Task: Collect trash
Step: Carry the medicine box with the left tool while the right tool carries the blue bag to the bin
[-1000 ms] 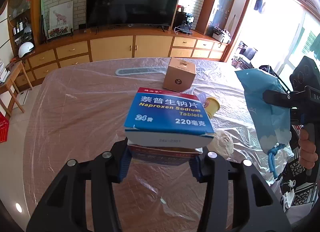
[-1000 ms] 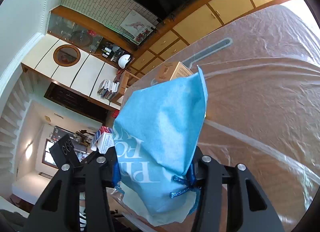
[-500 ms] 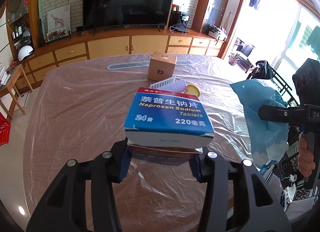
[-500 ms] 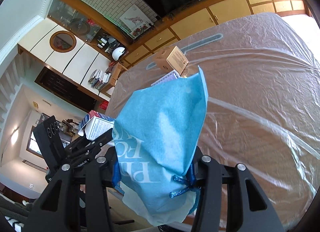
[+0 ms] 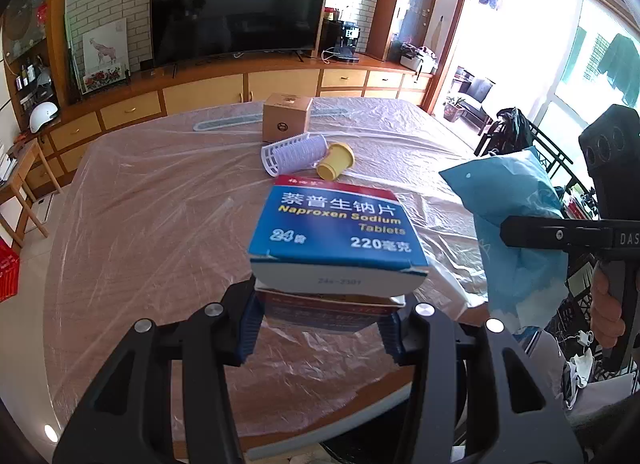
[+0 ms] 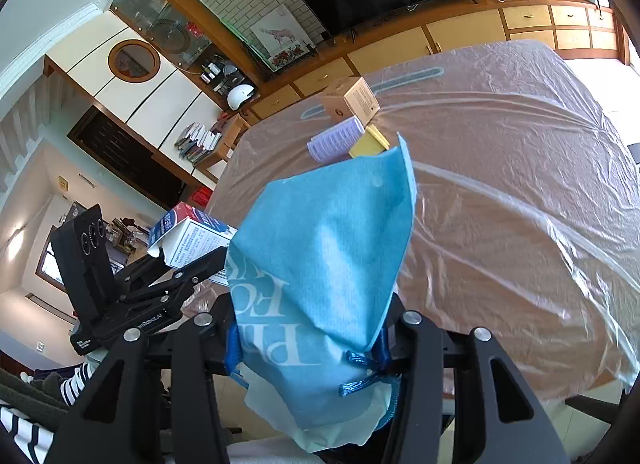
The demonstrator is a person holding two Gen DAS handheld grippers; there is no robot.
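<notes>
My left gripper (image 5: 322,330) is shut on a stack of two medicine boxes, the top one a blue and white tablet box (image 5: 338,238) resting on a red-edged one (image 5: 328,310). It hangs above the near edge of the table. My right gripper (image 6: 310,338) is shut on a crumpled blue drawstring bag (image 6: 324,264). In the left wrist view the blue drawstring bag (image 5: 516,216) and right gripper (image 5: 560,236) sit to the right, off the table's side. In the right wrist view the left gripper (image 6: 192,264) with its tablet box (image 6: 188,238) is at left.
A plastic-covered table (image 5: 152,224) bears a brown cardboard box (image 5: 286,118), a white ribbed tube (image 5: 296,152) and a yellow cup (image 5: 336,160) at its far middle. A flat grey strip (image 5: 228,124) lies behind them. Cabinets and a TV line the far wall.
Both grippers have drawn back from the table, still holding their loads. The cardboard box, tube and cup now look farther off, and the near table edge has come into view.
</notes>
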